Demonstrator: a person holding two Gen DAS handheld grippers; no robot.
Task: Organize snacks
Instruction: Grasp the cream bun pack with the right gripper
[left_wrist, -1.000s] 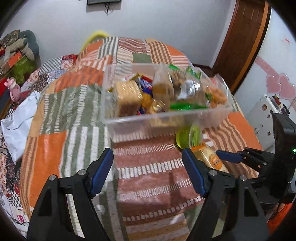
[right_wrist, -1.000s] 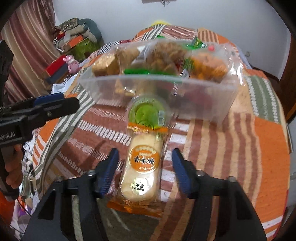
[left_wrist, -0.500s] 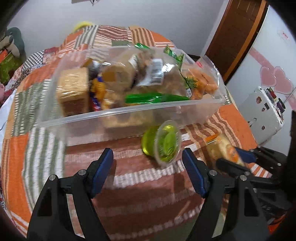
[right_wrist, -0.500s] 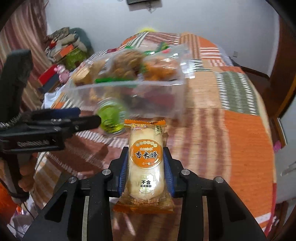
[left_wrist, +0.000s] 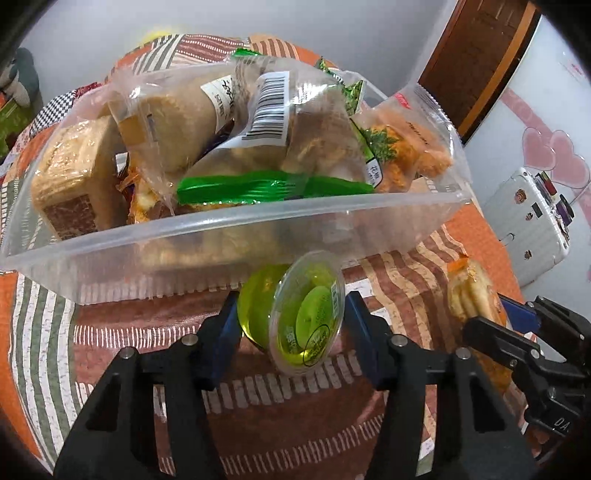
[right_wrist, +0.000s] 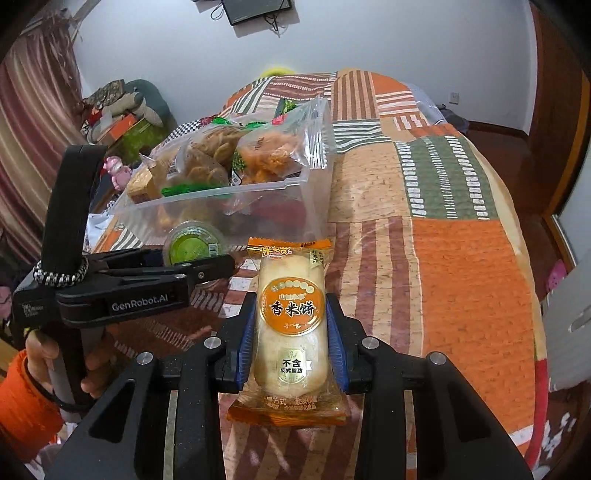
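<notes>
Left wrist view: left gripper (left_wrist: 290, 325) closing around green jelly cup (left_wrist: 295, 314), previously spread wide; right gripper (right_wrist: 291, 339) clamped on rice cracker packet (right_wrist: 291, 325), both bound for bin (left_wrist: 236, 254).

Left gripper (left_wrist: 290, 319) angled down, jaws closing around jelly cup (left_wrist: 295, 314). Right gripper (right_wrist: 291, 332) angled down, fingers (right_wrist: 246, 332) clamped on rice cracker pack (right_wrist: 291, 325).
</notes>
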